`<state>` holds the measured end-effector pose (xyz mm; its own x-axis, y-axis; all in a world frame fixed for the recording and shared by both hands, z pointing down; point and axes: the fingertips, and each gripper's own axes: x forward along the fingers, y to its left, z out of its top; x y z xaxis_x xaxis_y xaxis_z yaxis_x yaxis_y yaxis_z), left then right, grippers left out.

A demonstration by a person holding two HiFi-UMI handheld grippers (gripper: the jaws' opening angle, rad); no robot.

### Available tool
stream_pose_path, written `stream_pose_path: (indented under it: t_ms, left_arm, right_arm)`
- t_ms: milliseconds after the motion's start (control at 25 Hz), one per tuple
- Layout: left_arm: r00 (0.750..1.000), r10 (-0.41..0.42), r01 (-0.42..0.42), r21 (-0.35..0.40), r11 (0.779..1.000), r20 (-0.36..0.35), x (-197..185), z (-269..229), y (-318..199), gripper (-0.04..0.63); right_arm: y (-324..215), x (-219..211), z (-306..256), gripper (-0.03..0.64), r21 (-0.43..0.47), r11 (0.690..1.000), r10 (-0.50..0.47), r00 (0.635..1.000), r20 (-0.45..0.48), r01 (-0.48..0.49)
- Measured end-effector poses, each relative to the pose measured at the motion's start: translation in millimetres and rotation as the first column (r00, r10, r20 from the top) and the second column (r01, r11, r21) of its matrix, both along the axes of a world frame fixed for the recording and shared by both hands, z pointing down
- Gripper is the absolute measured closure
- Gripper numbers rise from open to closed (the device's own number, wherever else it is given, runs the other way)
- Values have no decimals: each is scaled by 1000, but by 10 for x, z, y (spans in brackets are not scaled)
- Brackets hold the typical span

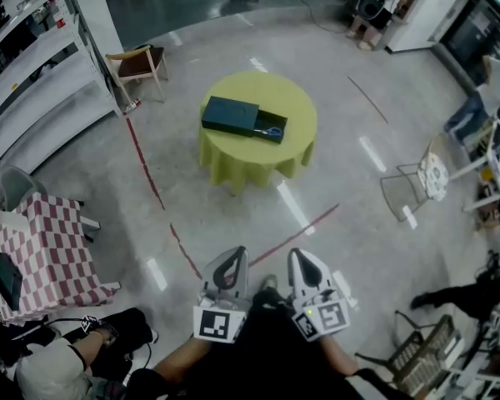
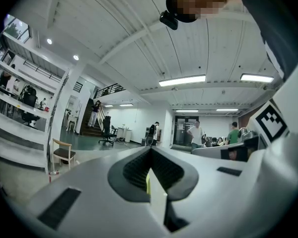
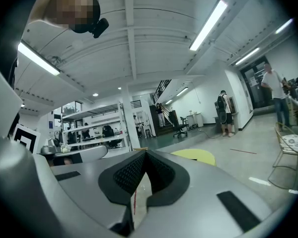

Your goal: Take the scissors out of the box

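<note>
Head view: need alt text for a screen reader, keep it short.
A dark teal rectangular box lies on a round table draped in yellow-green cloth, its tray slid partly out with blue-handled scissors inside. At the bottom, the left gripper and right gripper sit side by side, shut and empty, well short of the table.

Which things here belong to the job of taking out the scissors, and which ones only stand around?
For the job: scissors, box, round table under it, left gripper, right gripper.

Only standing around: wooden chair, checkered table, wire chair, shelves.
</note>
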<state>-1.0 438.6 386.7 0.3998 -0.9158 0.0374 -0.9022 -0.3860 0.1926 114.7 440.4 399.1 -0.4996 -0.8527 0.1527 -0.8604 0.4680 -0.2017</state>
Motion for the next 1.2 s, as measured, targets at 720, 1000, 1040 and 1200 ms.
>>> stream_pose_path:
  t_ms: [720,1000,1040,1200]
  left_arm:
    - [1000,18,-18,-29,999,9,-422,350,-679,595]
    - [1000,10,-9,-37,999,19,-320,353,-1617,595]
    - [1000,11,-10,-39,999,20,-275,350,-1761,595]
    - [1000,15,-14,-45,999,25,-118,309,-2342,595]
  right_arm:
    - [-649,-456,312,618,-1,1000,3,1000,-15,-3]
    - [-1611,-328,327,618,-7,1000,-1,1000,-6,1]
    - [-1757,-288,328,618,-9,1000,-1,1000,-5,1]
    - [-2340,-174,301,618,-9,1000,-19,1000,-4,18]
